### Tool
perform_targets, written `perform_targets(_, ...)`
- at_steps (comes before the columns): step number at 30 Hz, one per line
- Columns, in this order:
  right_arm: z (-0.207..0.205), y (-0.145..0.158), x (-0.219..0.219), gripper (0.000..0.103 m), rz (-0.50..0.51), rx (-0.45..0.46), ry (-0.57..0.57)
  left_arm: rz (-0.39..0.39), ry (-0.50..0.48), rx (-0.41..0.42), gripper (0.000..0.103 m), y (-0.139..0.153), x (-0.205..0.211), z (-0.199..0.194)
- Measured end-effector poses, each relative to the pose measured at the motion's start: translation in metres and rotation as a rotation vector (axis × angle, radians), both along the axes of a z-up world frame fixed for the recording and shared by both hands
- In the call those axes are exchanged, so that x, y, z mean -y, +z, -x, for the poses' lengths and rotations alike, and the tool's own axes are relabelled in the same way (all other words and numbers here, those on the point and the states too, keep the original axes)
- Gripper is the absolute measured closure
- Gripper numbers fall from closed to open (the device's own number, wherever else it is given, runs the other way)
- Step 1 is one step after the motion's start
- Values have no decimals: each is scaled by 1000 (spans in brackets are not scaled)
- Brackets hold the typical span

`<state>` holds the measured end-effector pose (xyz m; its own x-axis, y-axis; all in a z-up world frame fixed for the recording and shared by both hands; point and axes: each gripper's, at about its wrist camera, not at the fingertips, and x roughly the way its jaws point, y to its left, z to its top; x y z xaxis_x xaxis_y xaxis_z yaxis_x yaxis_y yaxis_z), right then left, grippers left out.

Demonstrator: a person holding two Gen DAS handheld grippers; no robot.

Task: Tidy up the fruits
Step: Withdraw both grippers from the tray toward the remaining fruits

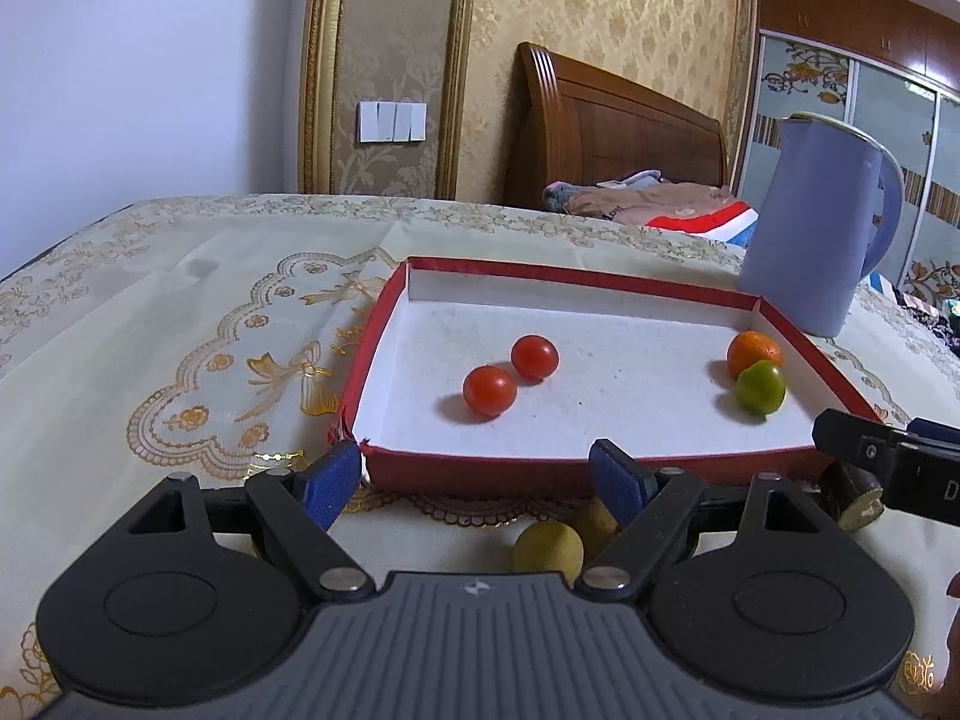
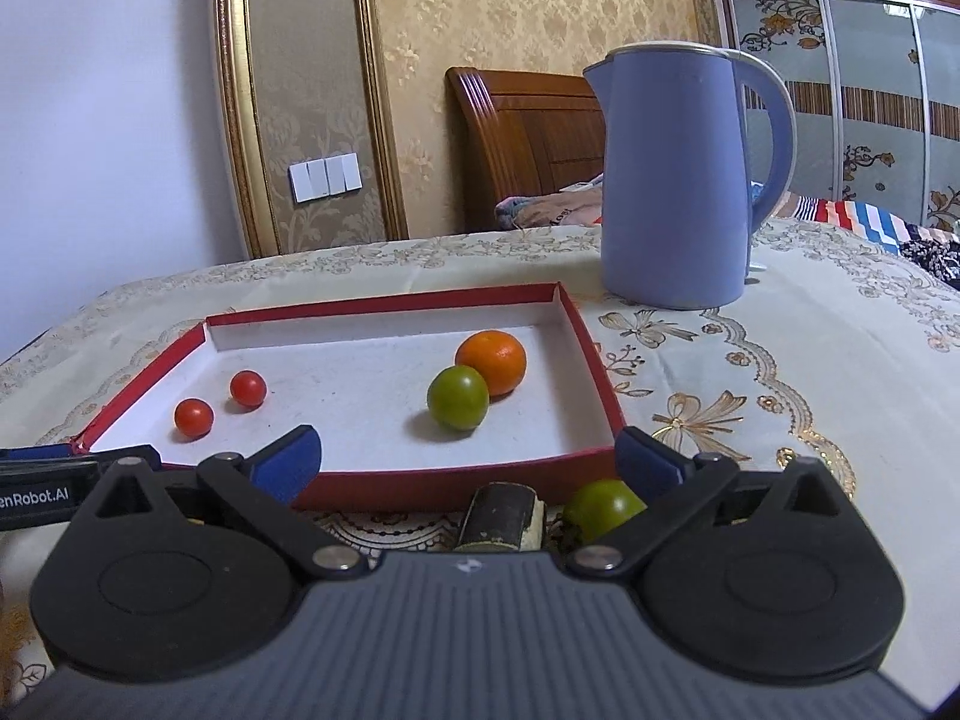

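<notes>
On the embroidered tablecloth (image 2: 780, 300), the red tray (image 2: 591, 336) is holding two tomatoes (image 2: 248, 387), an orange (image 2: 491, 362) and a green fruit (image 2: 458, 398). I am holding my left gripper (image 1: 480, 474) and right gripper (image 2: 468, 459) with jaws spread and empty at its near edge.

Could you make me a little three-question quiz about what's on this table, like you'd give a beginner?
1. How many fruits lie in the red tray?
2. True or false: the blue kettle stands inside the tray.
3. Which fruit touches the orange: A a red tomato, B the green fruit?

Key: 1. Four. 2. False, it stands on the tablecloth behind it. 3. B.
</notes>
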<state>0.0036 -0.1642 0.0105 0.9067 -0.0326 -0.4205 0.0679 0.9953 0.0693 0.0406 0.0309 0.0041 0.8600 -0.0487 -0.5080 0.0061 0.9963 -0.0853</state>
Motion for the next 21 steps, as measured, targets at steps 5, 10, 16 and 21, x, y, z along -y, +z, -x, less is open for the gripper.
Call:
perform_targets(5, 12, -1, 4, 0, -18, -3, 8, 6, -3, 10, 20, 0, -1, 10)
perform_targets(10, 26, -2, 4, 0, -22, 5, 25, 18, -18, -4, 20, -1, -2, 16)
perform_targets(16, 35, -3, 11, 0, -52, 4, 15, 10, -37, -8, 20, -2, 1, 21)
perform_targets(21, 41, -5, 17, 0, -75, -5, 11, 3, -42, -13, 20, -4, 2, 26)
